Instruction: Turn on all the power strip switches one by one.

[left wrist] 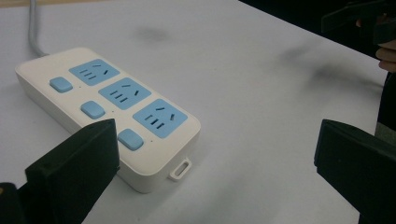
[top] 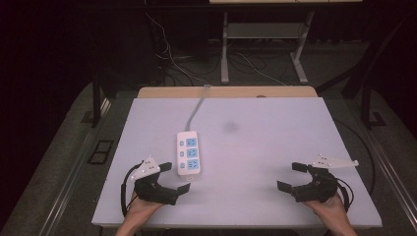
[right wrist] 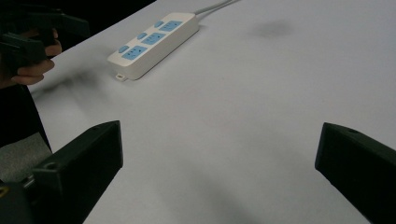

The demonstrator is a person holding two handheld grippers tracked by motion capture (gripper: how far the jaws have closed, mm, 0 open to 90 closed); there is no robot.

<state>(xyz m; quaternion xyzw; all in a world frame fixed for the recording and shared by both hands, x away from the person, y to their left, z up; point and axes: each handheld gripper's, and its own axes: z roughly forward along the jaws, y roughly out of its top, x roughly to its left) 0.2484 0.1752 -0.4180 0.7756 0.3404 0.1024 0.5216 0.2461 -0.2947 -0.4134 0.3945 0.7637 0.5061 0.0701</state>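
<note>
The white power strip [top: 189, 152] lies flat just ahead of the left gripper [top: 174, 178], whose jaws gape wide and empty, seemingly ready to approach it, while the right gripper [top: 291, 176] waits well apart, equally open and empty.

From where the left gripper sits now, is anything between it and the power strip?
Nothing visible. The left gripper is open, its jaws wide apart, just beside the near end of the power strip. Between them lies bare white tabletop. The right gripper, also open, is far off to the other side.
</note>
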